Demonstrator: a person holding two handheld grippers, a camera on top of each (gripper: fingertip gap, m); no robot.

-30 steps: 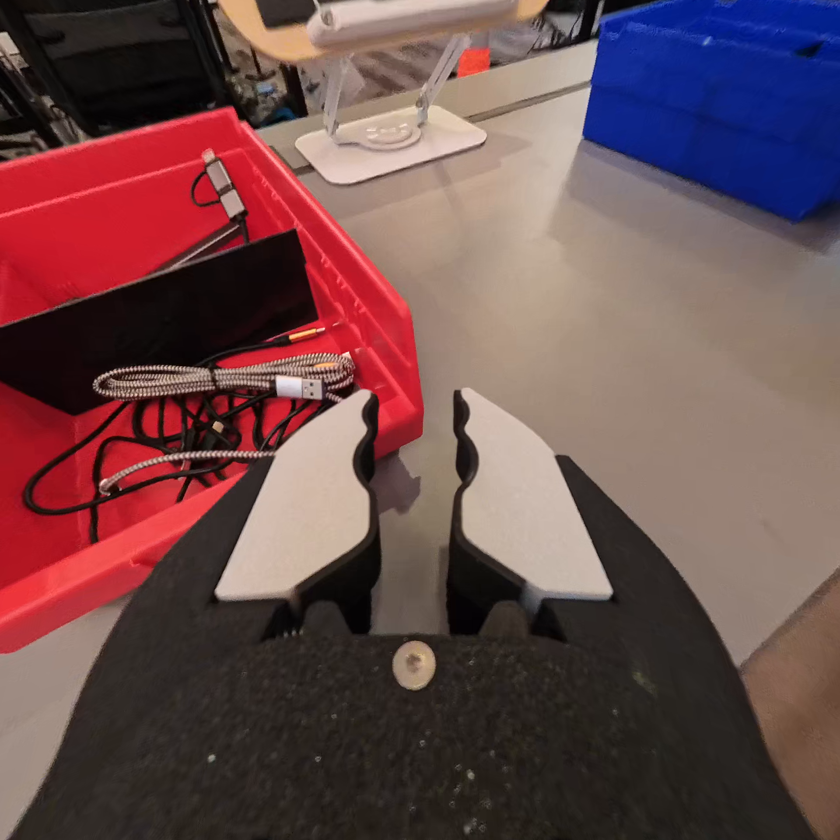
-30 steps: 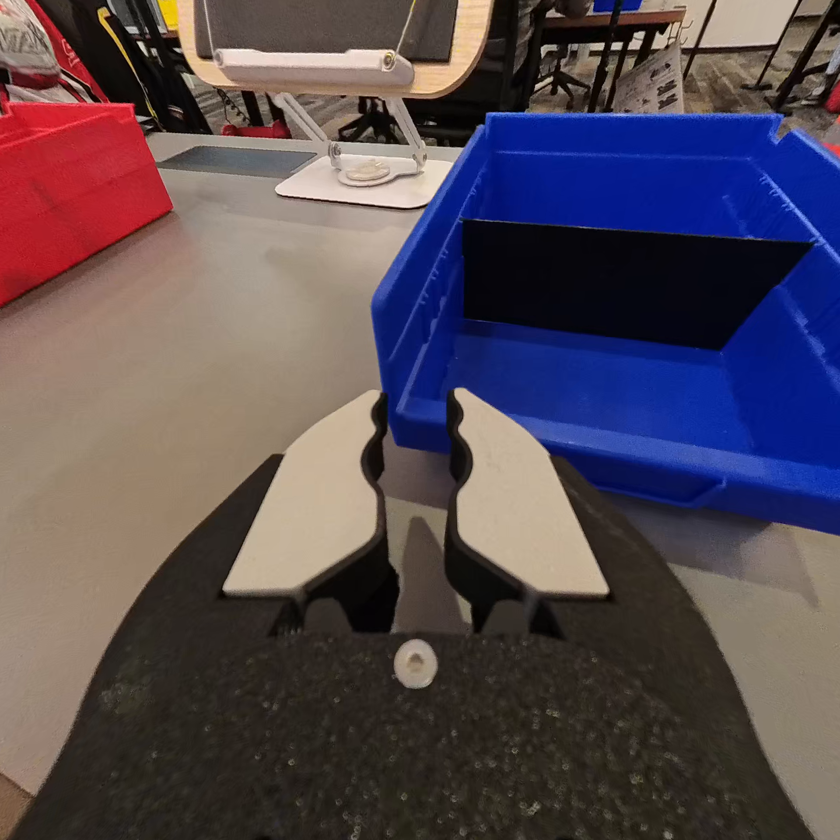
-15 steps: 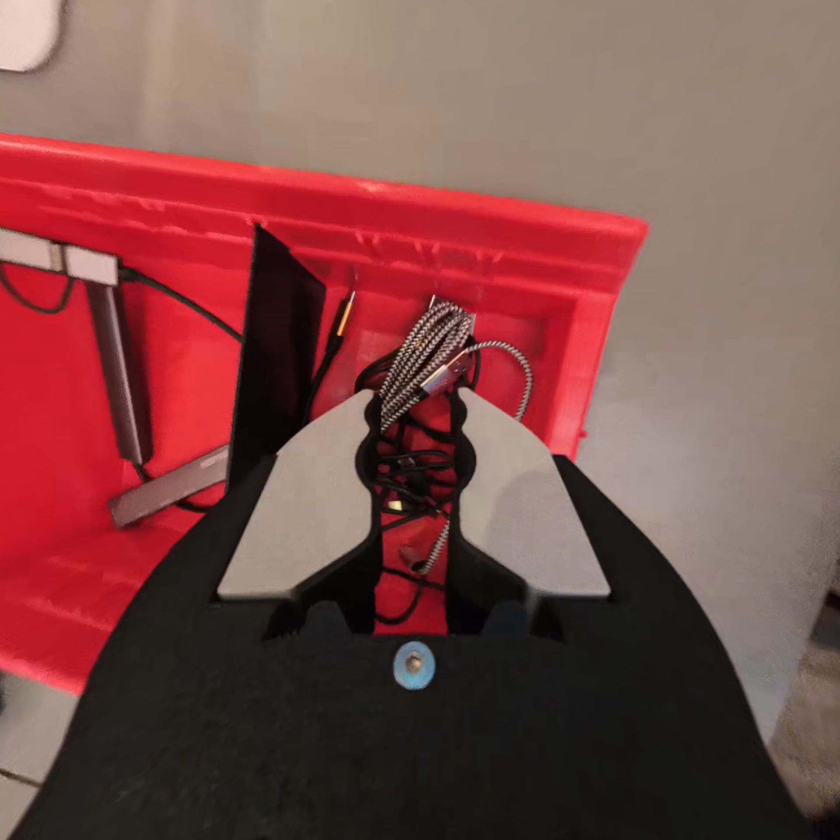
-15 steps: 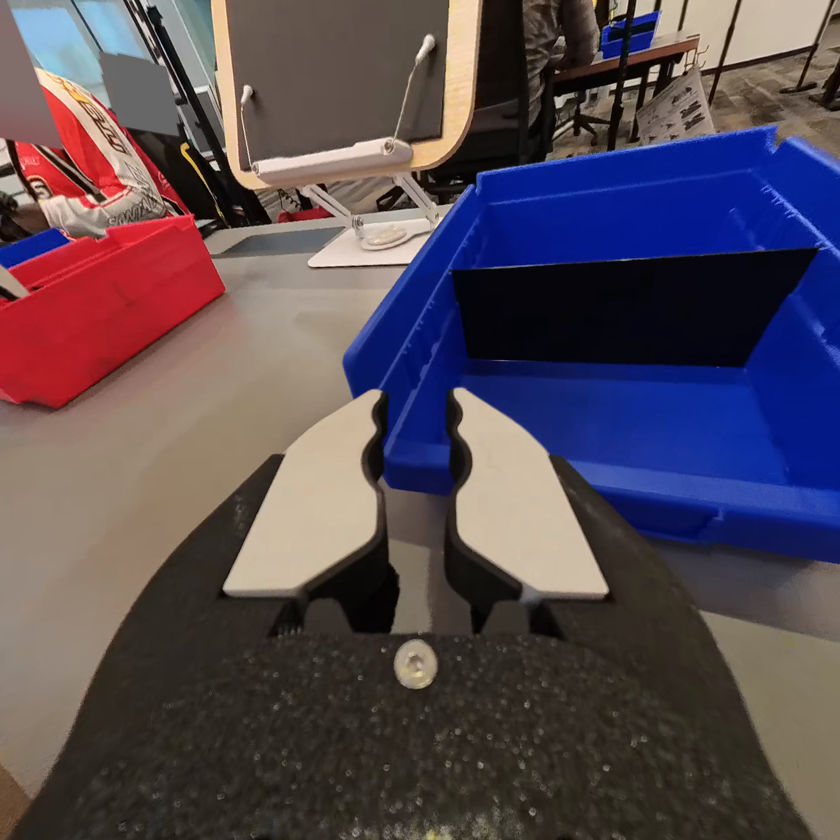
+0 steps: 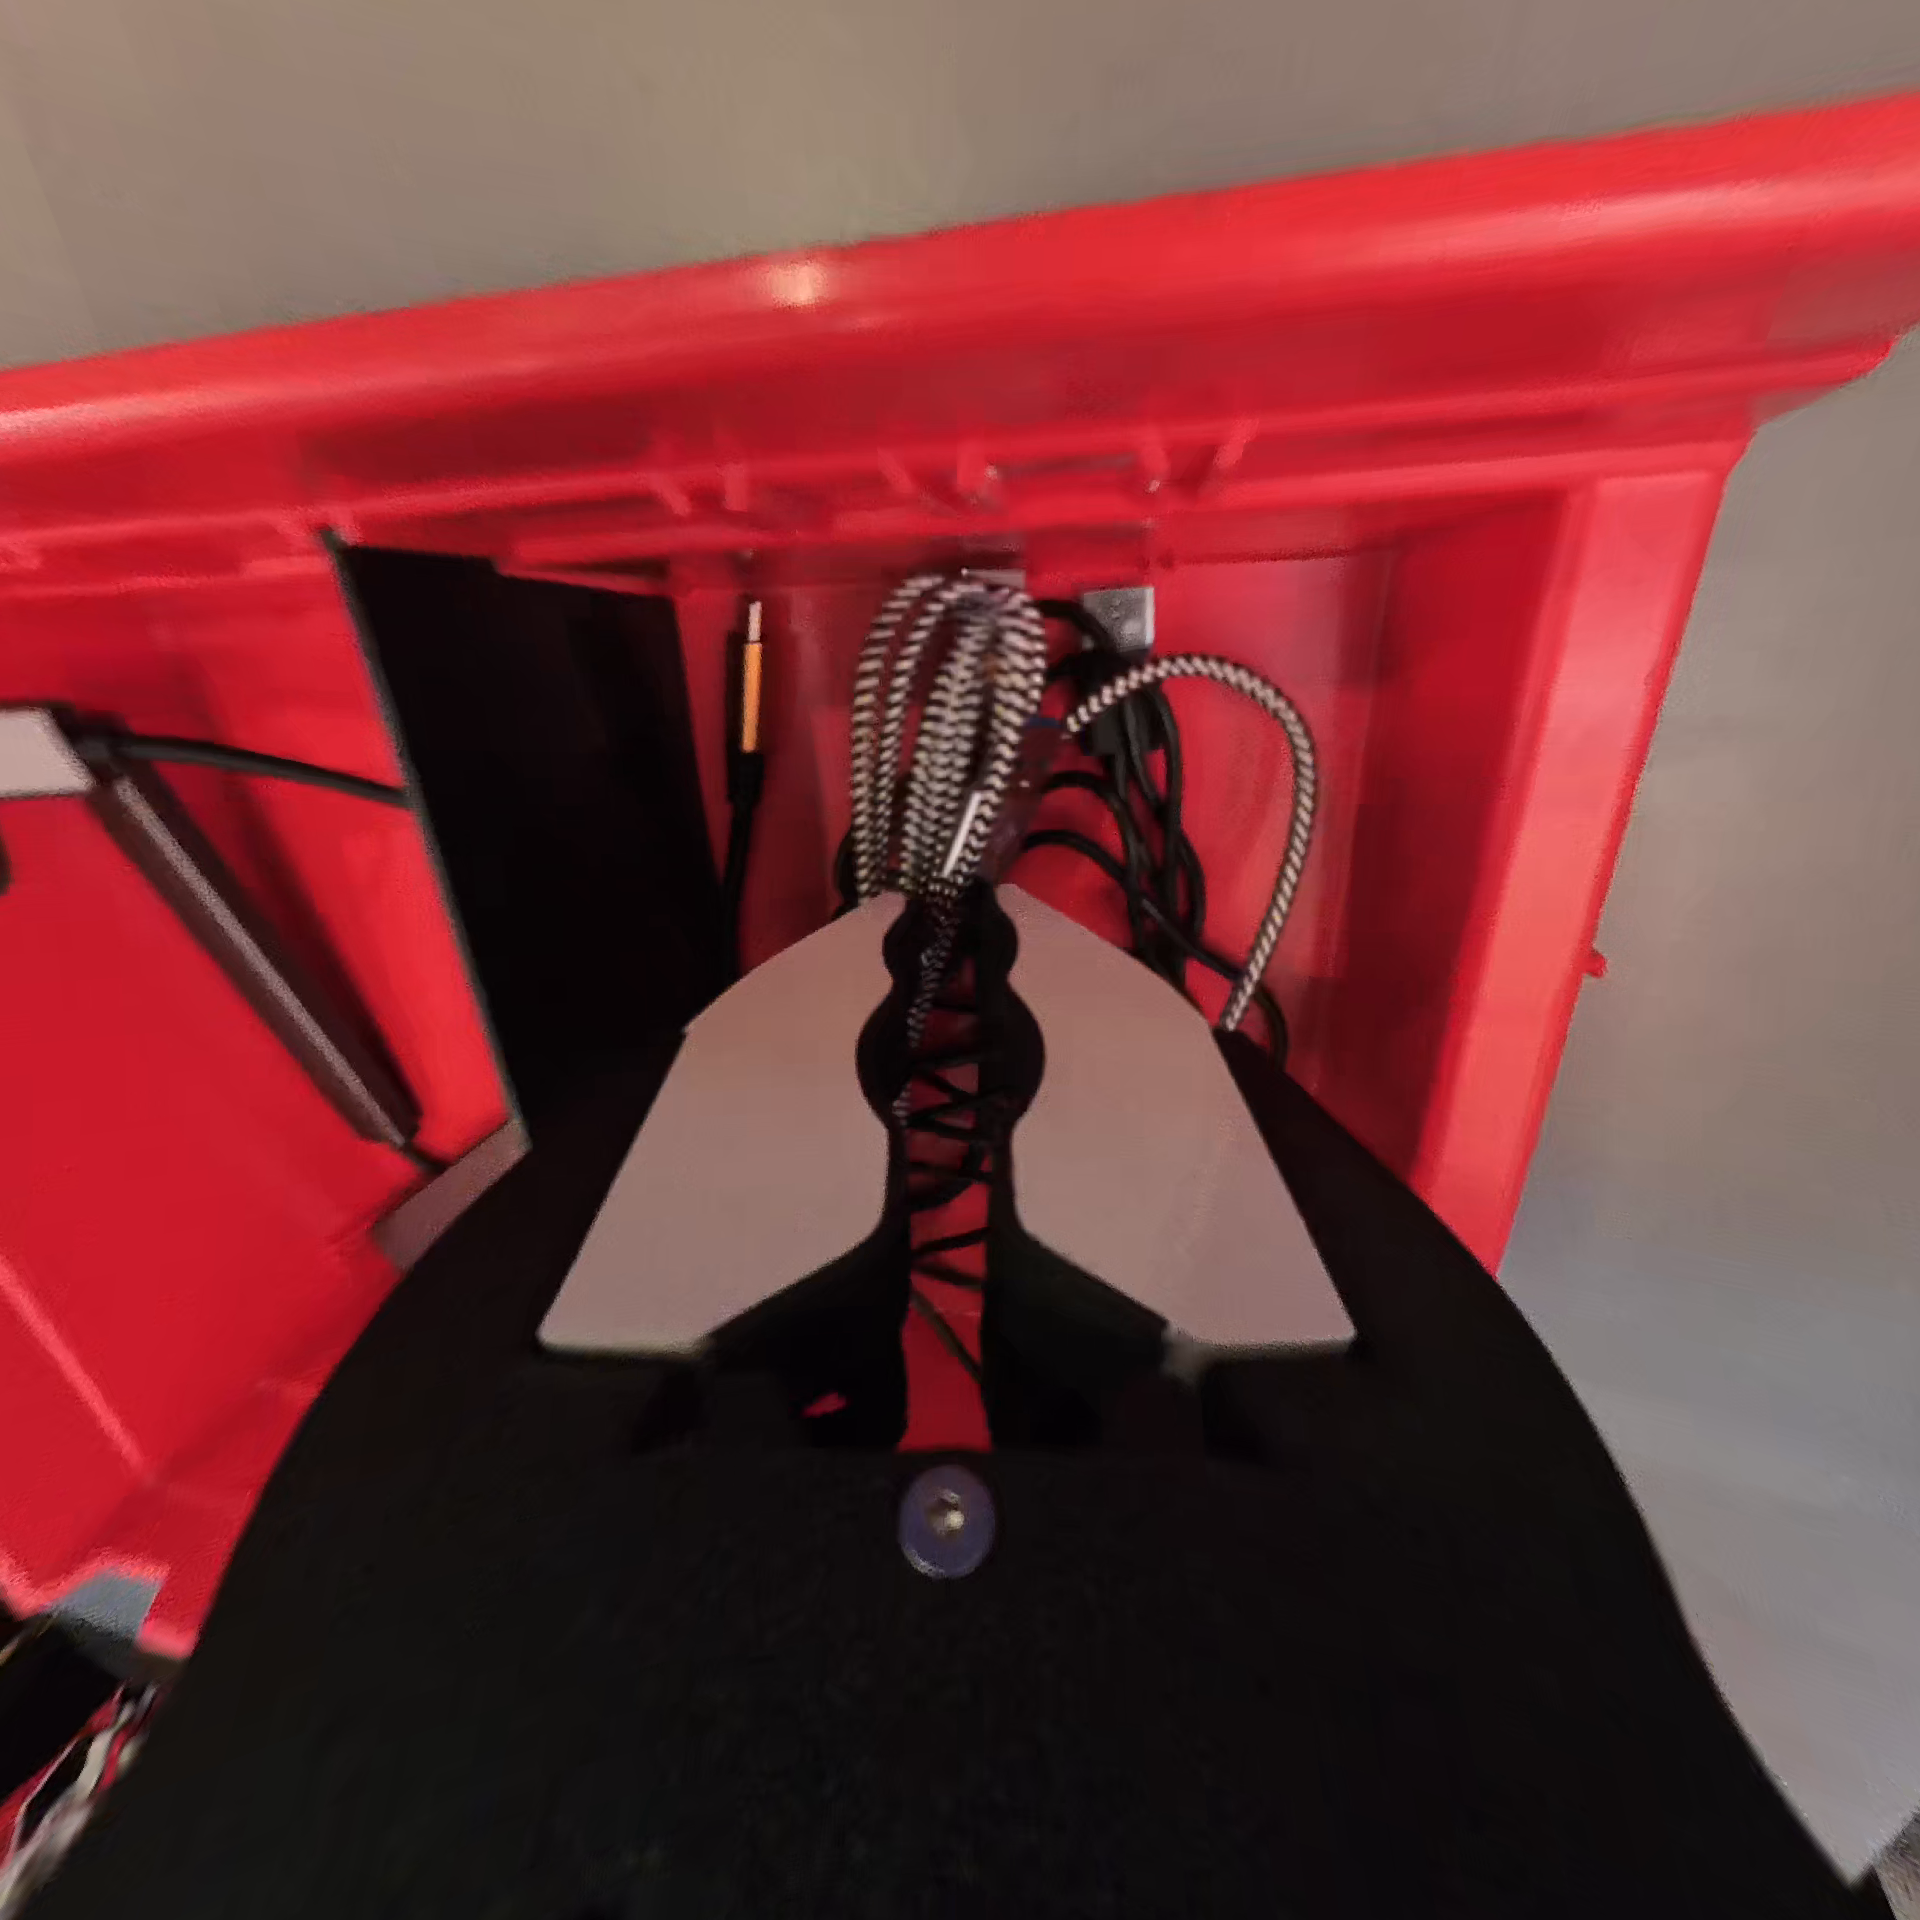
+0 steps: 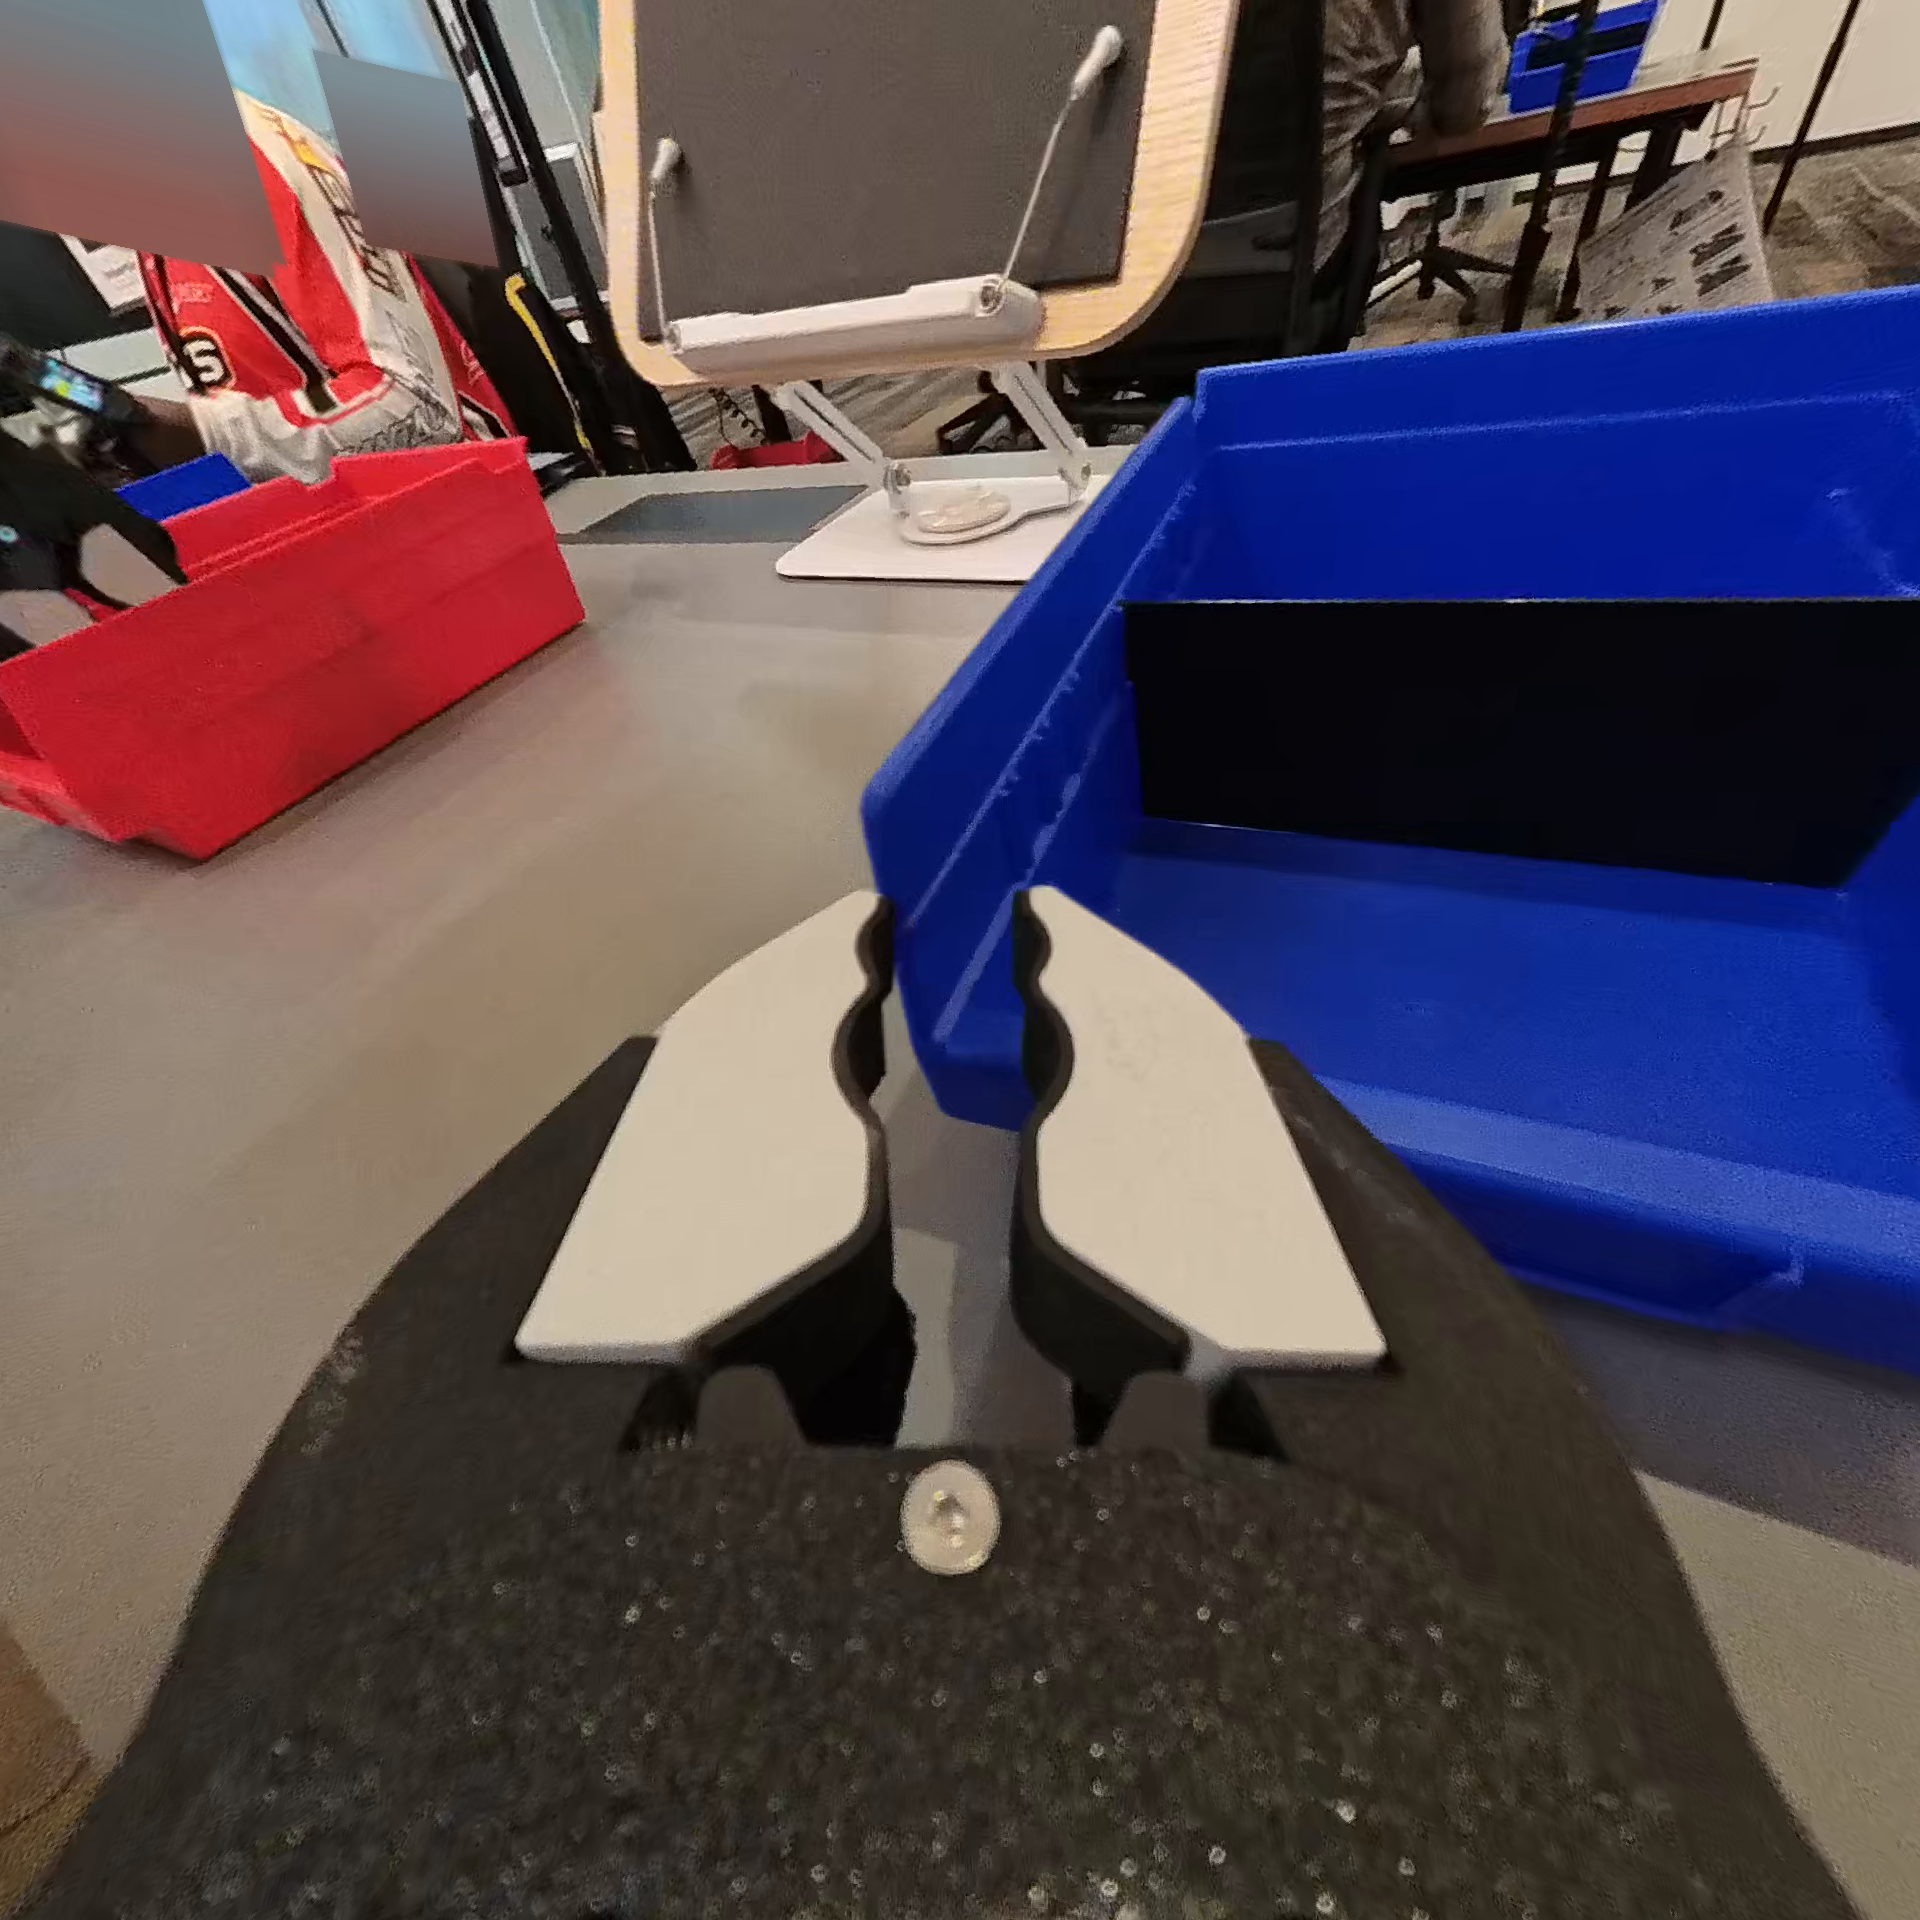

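Red plastic bin [image 5: 935, 343] on the grey table [image 5: 623, 125], left wrist view. Far compartment, at left: slim grey bar-shaped adapter [image 5: 260, 966] on a black lead. Then an upright black divider panel [image 5: 540, 790]. Right of it lay a coiled black-and-white braided cable [image 5: 945, 707] over tangled thin black cables [image 5: 1143, 790]. Left claw [image 5: 948, 914] was down inside the bin, jaws drawn narrow, a braided strand running between them. Frame blurred, so I could not tell whether it was pinched.

Right claw [image 6: 951, 914] was spread and empty, low over the table just beside the near corner of a blue plastic bin [image 6: 1558, 1143].
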